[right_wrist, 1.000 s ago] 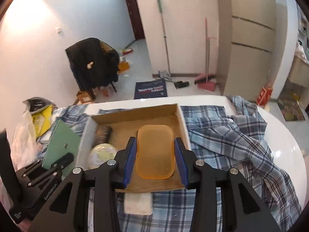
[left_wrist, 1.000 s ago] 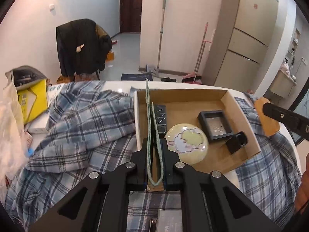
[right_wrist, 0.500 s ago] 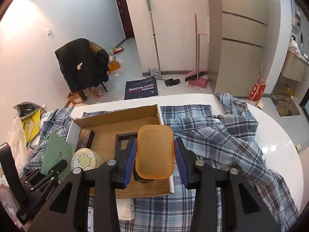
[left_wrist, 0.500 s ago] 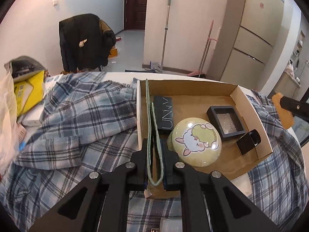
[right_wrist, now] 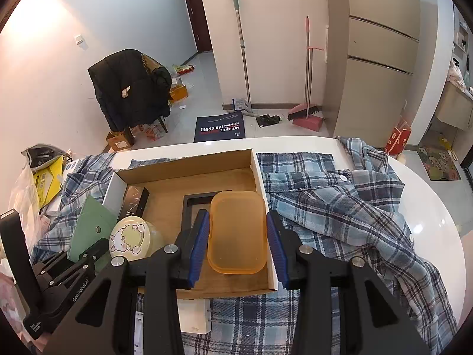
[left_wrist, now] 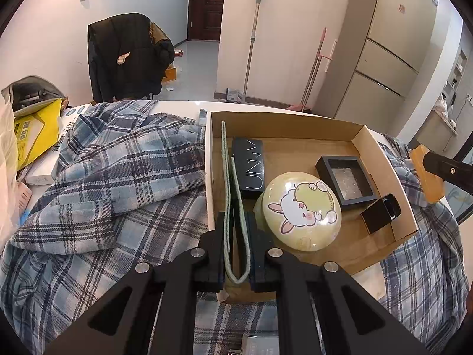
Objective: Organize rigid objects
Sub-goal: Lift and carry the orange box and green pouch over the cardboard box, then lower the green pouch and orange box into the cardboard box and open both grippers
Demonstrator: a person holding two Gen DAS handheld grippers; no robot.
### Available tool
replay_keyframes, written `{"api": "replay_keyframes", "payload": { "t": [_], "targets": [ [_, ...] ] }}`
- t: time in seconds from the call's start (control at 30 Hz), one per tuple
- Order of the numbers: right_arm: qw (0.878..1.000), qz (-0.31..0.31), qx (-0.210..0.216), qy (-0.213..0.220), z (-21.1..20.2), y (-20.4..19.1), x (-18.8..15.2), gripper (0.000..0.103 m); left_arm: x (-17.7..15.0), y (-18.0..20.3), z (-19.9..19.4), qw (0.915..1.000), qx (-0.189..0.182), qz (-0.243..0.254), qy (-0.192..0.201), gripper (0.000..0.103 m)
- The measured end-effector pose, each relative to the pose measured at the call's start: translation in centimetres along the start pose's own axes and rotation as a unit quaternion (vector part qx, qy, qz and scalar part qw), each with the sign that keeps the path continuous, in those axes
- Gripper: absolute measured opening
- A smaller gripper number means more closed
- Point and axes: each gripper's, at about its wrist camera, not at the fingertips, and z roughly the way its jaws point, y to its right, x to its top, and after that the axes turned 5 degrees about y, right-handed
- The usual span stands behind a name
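Observation:
An open cardboard box (left_wrist: pixel 283 124) lies on a plaid shirt on a white table; it also shows in the right wrist view (right_wrist: pixel 189 165). My left gripper (left_wrist: pixel 236 236) is shut on a thin green folder (left_wrist: pixel 227 177), held on edge over the box's left side. Inside lie a long black box (left_wrist: pixel 249 162), a round bunny tin (left_wrist: pixel 301 210), a black frame case (left_wrist: pixel 346 180) and a small black block (left_wrist: pixel 380 213). My right gripper (right_wrist: pixel 238 233) is shut on an orange plastic lid (right_wrist: pixel 236 230) above the box's right part.
The plaid shirt (left_wrist: pixel 112 177) covers much of the table (right_wrist: pixel 414 216). A yellow bag (left_wrist: pixel 35 130) and white boxes sit at the left edge. A chair with a black jacket (right_wrist: pixel 130 88), a mop and a broom stand beyond the table.
Both grippers have drawn back and risen a little, so more of the box and its contents shows. The orange lid has shifted right over the box. Both grips are unchanged.

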Motion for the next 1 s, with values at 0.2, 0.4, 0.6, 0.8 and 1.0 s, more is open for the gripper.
{"api": "replay_keyframes", "payload": {
  "t": [0.2, 0.4, 0.6, 0.8, 1.0],
  "targets": [
    [1.0, 0.002, 0.003, -0.005, 0.1, -0.1, -0.1, 0.038, 0.1, -0.2, 0.0, 0.9999, -0.014, -0.005, 0.0, 0.012],
    [1.0, -0.008, 0.005, -0.004, 0.1, -0.5, -0.1, 0.038, 0.3, -0.1, -0.4, 0.9997, -0.022, -0.004, 0.005, 0.026],
    [1.0, -0.01, 0.008, -0.002, 0.0, -0.6, -0.1, 0.038, 0.5, 0.2, -1.5, 0.9993, -0.03, -0.003, 0.024, 0.032],
    [1.0, -0.013, 0.009, -0.002, -0.1, -0.8, -0.1, 0.038, 0.5, 1.0, -1.8, 0.9977, -0.063, 0.002, 0.023, 0.033],
    [1.0, -0.013, 0.025, -0.006, -0.1, -1.0, -0.2, 0.038, 0.5, 1.2, -2.3, 0.9966, -0.076, -0.003, 0.031, 0.034]
  ]
}}
